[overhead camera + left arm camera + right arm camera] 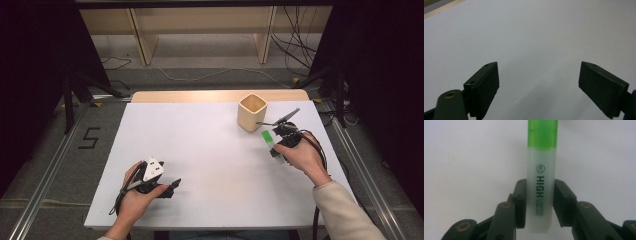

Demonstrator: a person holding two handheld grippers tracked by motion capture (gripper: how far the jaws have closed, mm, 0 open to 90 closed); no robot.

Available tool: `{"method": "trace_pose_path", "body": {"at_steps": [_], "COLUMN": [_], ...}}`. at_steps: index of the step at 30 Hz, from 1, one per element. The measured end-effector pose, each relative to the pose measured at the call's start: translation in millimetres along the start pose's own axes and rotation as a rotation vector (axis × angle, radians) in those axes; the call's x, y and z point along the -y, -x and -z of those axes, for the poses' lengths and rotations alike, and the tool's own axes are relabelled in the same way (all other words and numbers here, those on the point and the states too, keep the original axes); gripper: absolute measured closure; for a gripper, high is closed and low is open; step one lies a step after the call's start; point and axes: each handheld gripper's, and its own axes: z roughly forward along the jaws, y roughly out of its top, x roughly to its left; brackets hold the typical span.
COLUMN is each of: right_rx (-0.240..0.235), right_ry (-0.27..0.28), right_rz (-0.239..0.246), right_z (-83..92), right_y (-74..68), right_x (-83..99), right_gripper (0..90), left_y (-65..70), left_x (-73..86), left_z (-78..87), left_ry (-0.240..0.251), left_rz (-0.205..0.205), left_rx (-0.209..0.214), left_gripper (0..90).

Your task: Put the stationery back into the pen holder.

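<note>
From my feed I see a white desk (200,150), grey floor (45,165), wooden shelving (200,30) behind, loose cables (295,45), dark surroundings

The left claw (172,186) was black, with a grey three-cornered plate on top bearing small dark marks, and a black cable trailed back from it. Its flat, wedge-shaped pads (485,87) carried small screw holes, and a brass-coloured rivet sat in the linkage. The right claw (539,205) was black too, with brass rivets and a black cable. A cream sleeve (345,210) covered the right forearm.
</note>
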Motion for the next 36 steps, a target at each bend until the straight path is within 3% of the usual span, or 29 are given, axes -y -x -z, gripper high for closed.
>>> {"method": "trace_pose_path", "body": {"at_steps": [36], "right_rx": [-0.003], "right_ry": [0.206], "right_rz": [0.016], "right_z": [17.6], "right_y": [6.5], "right_x": [-1.1], "right_gripper": [66.0], "left_y": [-0.2], "left_x": [-0.1], "left_z": [0.0], "left_ry": [0.003], "left_rz": [0.002], "left_rx": [-0.002], "left_gripper": [16.7]}}
